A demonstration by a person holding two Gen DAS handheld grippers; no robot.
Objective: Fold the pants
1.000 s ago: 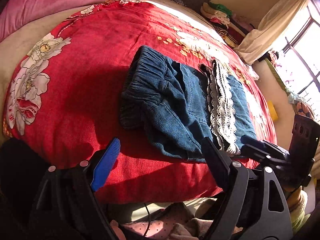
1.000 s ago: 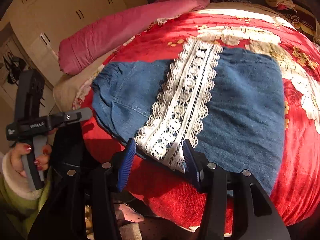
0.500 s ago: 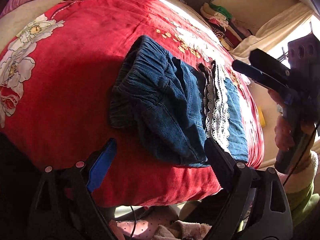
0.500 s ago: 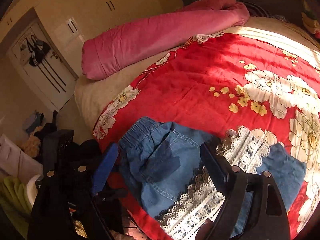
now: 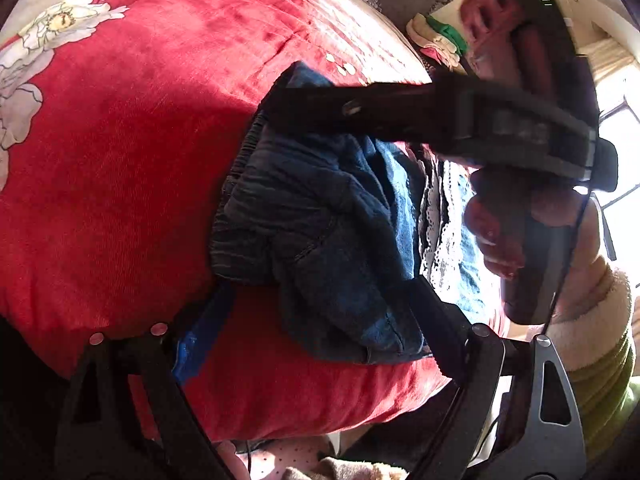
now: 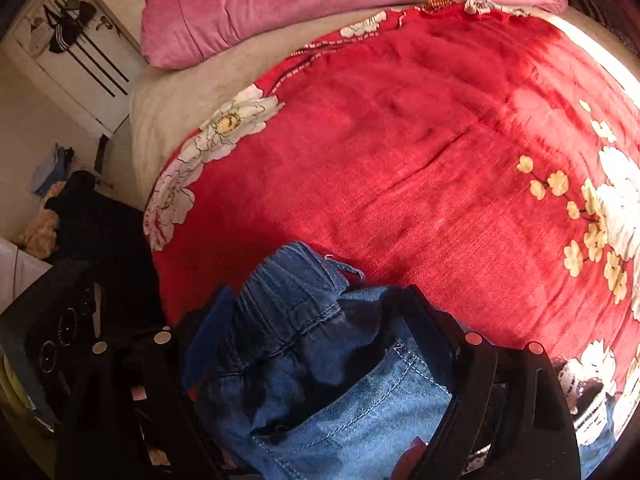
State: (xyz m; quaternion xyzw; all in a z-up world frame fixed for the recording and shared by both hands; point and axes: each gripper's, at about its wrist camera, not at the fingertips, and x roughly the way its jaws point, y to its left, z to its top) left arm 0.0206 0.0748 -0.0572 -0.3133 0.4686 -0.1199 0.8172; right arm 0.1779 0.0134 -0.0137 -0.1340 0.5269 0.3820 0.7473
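Note:
Folded blue denim pants (image 5: 320, 220) with a white lace trim (image 5: 440, 220) lie near the front edge of a red floral blanket (image 5: 120, 160). My left gripper (image 5: 320, 320) is open low over the blanket's edge, and the pants' near fold lies between its fingers. In the right wrist view my right gripper (image 6: 316, 300) straddles the elastic waistband (image 6: 288, 280) of the pants (image 6: 360, 400). Its jaws are closing, with wide gaps still at the pads. The left wrist view shows the right gripper (image 5: 360, 108) from the side, held by a hand (image 5: 500, 240) above the waistband.
A pink rolled quilt (image 6: 320, 0) lies across the far side of the blanket (image 6: 440, 140). A stack of folded clothes (image 5: 440, 40) sits at the far right of the bed. White cupboard doors (image 6: 80, 60) and floor clutter (image 6: 48, 220) are at the left.
My right gripper swung from the lace hem end across to the waistband and its jaws widened. My left gripper dropped closer to the pants' near fold.

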